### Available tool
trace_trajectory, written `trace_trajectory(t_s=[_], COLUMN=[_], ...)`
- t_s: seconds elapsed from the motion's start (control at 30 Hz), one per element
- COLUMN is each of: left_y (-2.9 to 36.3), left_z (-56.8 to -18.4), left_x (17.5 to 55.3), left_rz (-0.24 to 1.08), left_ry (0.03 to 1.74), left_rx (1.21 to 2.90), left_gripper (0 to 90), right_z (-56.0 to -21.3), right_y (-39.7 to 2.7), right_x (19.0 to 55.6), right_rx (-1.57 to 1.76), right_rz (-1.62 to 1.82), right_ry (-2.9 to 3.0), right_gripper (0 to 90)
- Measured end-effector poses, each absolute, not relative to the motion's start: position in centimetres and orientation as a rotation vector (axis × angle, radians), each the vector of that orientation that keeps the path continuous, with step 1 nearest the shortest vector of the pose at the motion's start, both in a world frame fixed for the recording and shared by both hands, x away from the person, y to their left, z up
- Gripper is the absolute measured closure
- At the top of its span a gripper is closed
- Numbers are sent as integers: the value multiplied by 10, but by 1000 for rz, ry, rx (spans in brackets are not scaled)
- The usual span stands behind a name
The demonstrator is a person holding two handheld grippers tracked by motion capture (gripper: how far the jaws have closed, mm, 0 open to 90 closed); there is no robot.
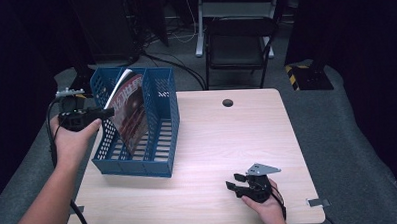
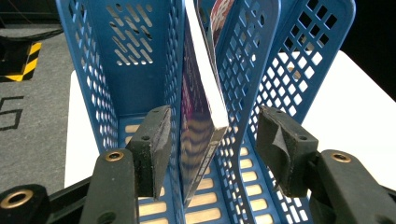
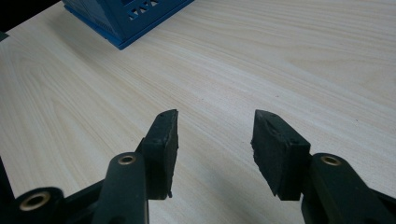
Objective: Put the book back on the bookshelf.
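Where the magazine (image 2: 201, 116) stands on edge in the blue file rack (image 1: 161, 93), it leans against a perforated divider, its white page edge turned up toward me and its glossy cover facing my left-hand pad. In the left gripper view it sits straight between my left gripper's (image 2: 212, 140) two pads (image 2: 156, 140), with a gap on either side: the left pad is close beside the cover without pressing it, and the right pad stands farther off, out past the divider. So my left fingers are released; the magazine lies between them but nothing clamps it.

From the high view the magazine shows a reddish cover (image 1: 131, 112) tilted in the rack, its top corner sticking up above the rim. My left gripper (image 1: 104, 113) reaches in from the rack's left side at that upper edge, my left hand (image 1: 72, 139) behind it. The rack sits on the left part of the pale wooden table (image 1: 227, 141).

My right gripper (image 1: 237, 183) rests low near the table's front edge, well apart from the rack, held in my right hand (image 1: 265, 204). Its pads (image 3: 163, 140) stand spread over bare wood, grasping nothing. A dark chair (image 1: 239, 45) stands beyond the table's far edge.
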State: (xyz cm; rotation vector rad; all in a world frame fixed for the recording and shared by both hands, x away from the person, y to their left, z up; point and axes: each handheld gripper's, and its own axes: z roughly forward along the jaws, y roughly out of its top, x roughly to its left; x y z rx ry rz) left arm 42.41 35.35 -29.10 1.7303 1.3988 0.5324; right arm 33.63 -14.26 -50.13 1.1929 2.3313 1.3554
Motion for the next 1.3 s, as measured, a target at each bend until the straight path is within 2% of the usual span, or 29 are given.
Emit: trace_trajectory(t_s=[0.33, 0.77, 1.3], left_y=[354, 327, 288], left_z=[-290, -279, -314], left_x=[410, 385, 368], left_rz=[475, 431, 350], left_ry=[1349, 1227, 1113], left_rx=[1767, 1853, 1959], left_gripper=[449, 449, 449], right_z=[-503, -502, -501], right_y=[-142, -142, -140], right_x=[339, 339, 339], right_rx=[1207, 1193, 1179], right_rz=[1357, 1360, 1351], right_ry=[2343, 2351, 2351], right_gripper=[497, 495, 489])
